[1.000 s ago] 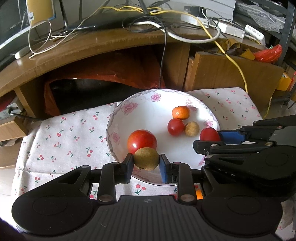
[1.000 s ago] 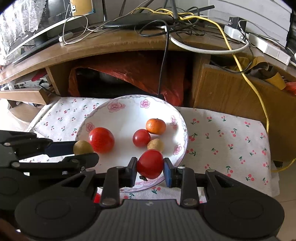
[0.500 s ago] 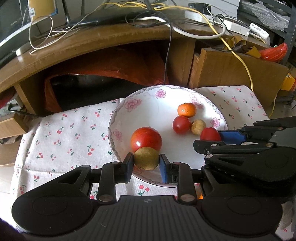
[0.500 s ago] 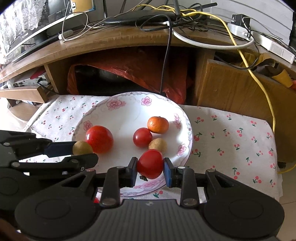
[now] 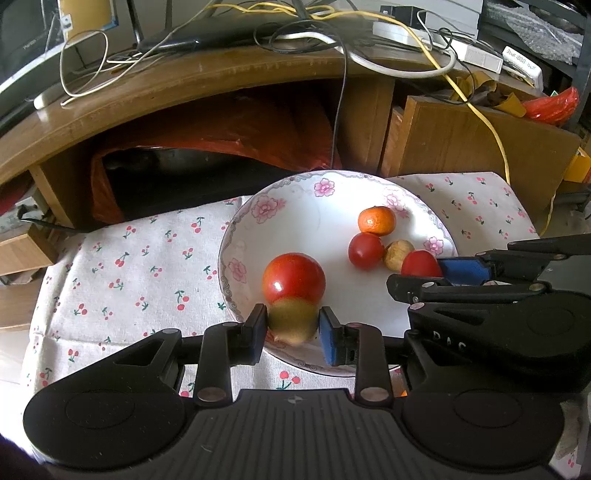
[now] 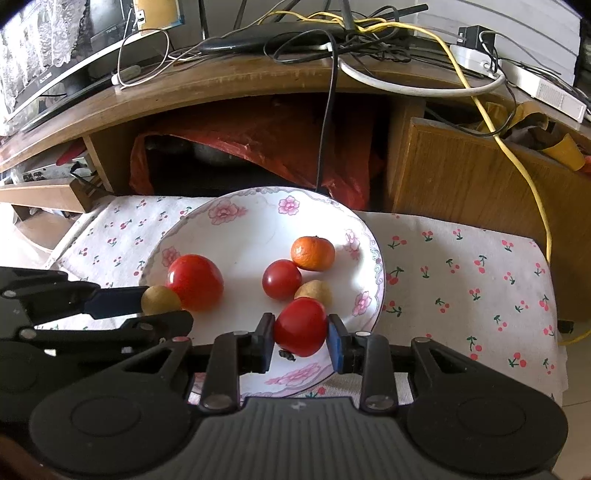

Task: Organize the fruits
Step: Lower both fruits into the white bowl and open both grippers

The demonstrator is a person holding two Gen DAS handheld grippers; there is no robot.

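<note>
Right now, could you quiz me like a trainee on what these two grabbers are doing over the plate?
1. True or false: the left gripper is empty.
2. What does the right gripper hold: A orange, B red fruit, C cable?
3. How many loose fruits lie on the plate?

Key:
1. False; it holds a brown-green fruit.
2. B, the red fruit.
3. Four, including the orange.

Cherry-print cloth spread over the worktop. Behind it, a curved wooden desk strewn with tangled cables, yellow cord trailing down. Underneath, red plastic bag.
</note>
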